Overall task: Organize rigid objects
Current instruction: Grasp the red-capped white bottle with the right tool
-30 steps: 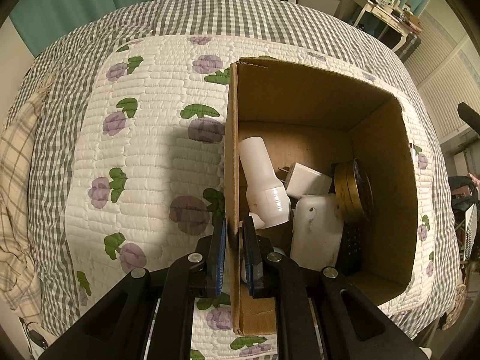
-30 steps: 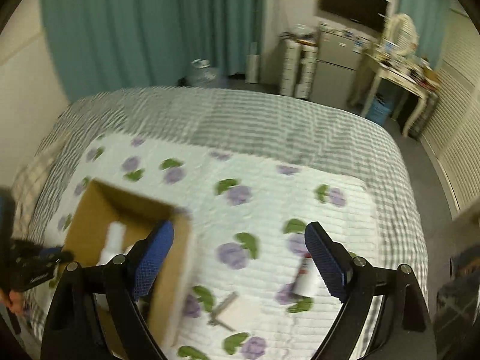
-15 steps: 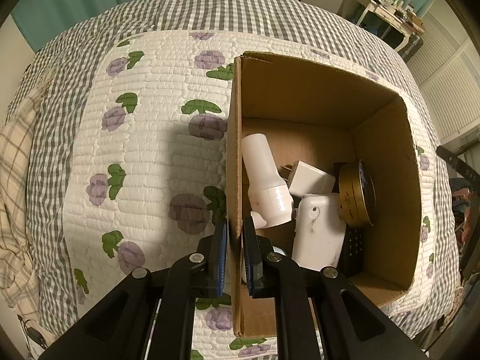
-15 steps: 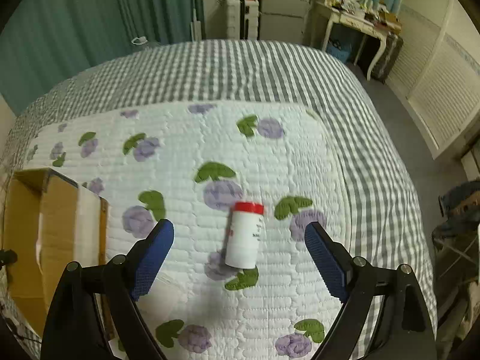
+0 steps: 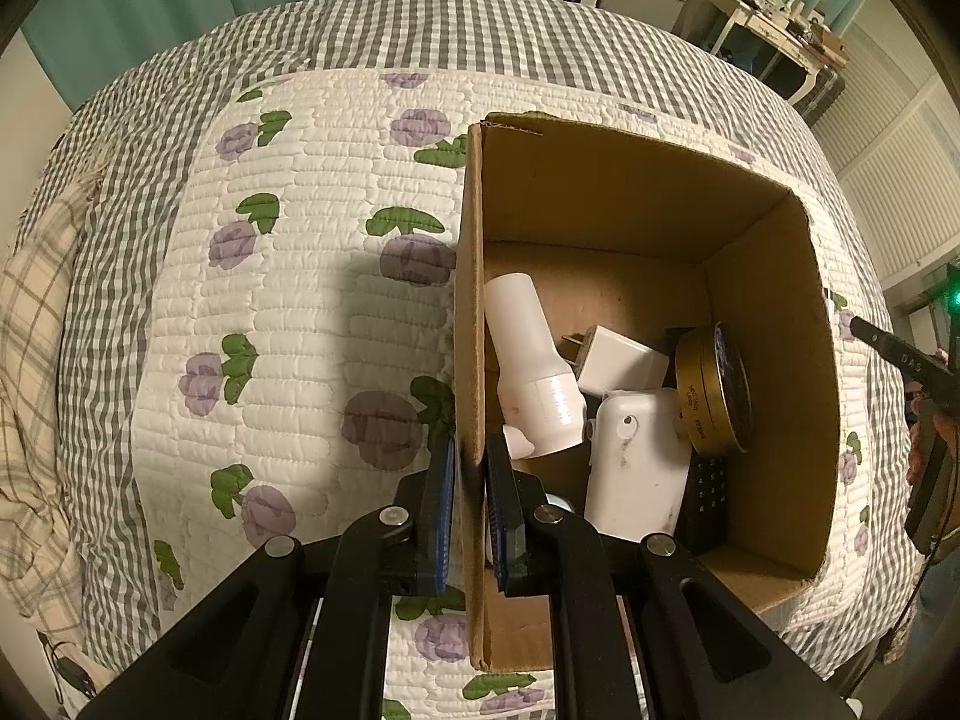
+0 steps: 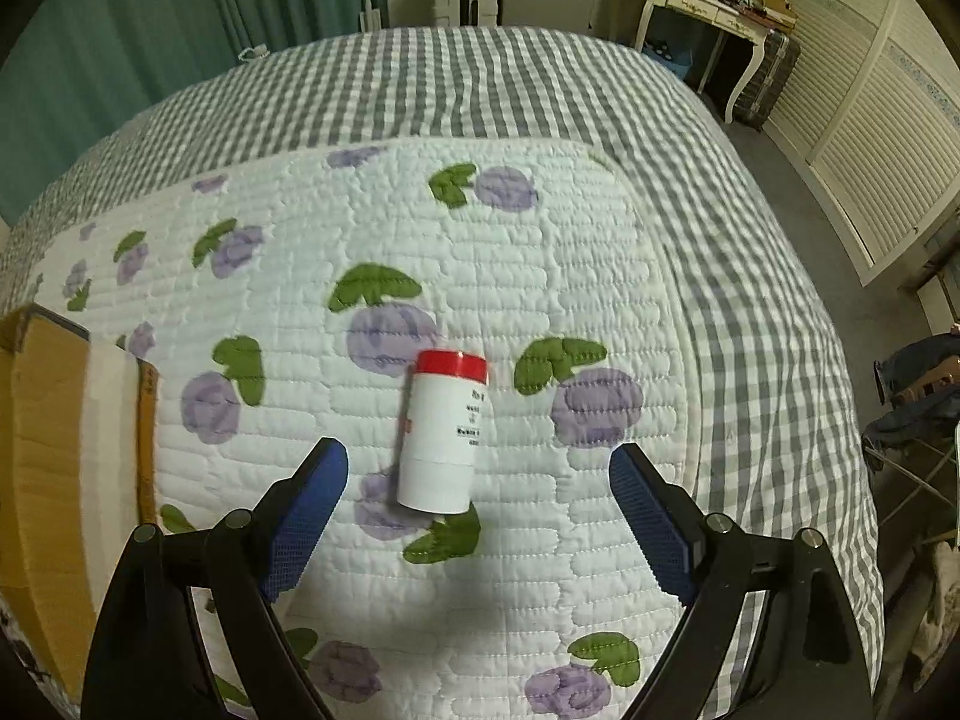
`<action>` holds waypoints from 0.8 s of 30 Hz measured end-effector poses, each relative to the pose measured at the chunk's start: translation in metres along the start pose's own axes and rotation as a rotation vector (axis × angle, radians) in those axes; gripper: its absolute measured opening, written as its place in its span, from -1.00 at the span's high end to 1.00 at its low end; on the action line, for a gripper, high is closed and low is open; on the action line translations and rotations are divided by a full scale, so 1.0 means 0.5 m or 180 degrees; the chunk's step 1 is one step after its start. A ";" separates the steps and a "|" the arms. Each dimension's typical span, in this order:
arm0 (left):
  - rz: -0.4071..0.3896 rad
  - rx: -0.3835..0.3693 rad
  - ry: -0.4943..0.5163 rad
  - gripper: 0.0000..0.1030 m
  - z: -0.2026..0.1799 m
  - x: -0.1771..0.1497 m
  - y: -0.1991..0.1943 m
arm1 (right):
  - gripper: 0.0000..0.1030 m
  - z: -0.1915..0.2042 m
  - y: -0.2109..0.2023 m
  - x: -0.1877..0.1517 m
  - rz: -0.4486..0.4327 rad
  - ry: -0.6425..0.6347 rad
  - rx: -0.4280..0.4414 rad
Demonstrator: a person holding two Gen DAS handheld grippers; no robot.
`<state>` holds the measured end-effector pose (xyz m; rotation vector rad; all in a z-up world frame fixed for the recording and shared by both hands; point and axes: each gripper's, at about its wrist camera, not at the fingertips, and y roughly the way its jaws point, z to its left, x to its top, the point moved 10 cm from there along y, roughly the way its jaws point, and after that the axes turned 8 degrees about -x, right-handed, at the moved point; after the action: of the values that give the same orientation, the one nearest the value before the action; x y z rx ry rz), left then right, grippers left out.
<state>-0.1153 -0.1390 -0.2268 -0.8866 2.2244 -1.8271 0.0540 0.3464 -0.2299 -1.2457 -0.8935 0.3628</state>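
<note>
Your right gripper (image 6: 477,498) is spread wide, with nothing between its pads. The bottle (image 6: 442,431) lies on its side on the quilt (image 6: 540,228), directly ahead of that gripper and centred in the gap. Its base is nearest you; its red cap points away. Its long axis therefore runs along your line of approach, so the pads would close across its round body. Left of the bottle stands the cardboard box (image 5: 774,312). Your left gripper (image 5: 467,501) is clamped on the box's near wall, well apart from the bottle; the right is nearer.
</note>
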 end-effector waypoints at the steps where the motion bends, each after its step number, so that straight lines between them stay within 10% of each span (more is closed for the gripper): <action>1: -0.0004 0.0014 0.0008 0.81 -0.001 0.000 0.000 | -0.73 0.000 0.009 -0.004 0.0027 -0.0006 -0.0002; 24: -0.0012 -0.0020 -0.0095 0.80 -0.002 0.013 -0.001 | 0.27 0.055 0.115 -0.040 0.0399 -0.0029 0.0001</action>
<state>-0.1210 -0.1417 -0.2246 -0.9137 2.2135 -1.7975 0.0335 0.3692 -0.2893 -1.3040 -0.8251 0.4685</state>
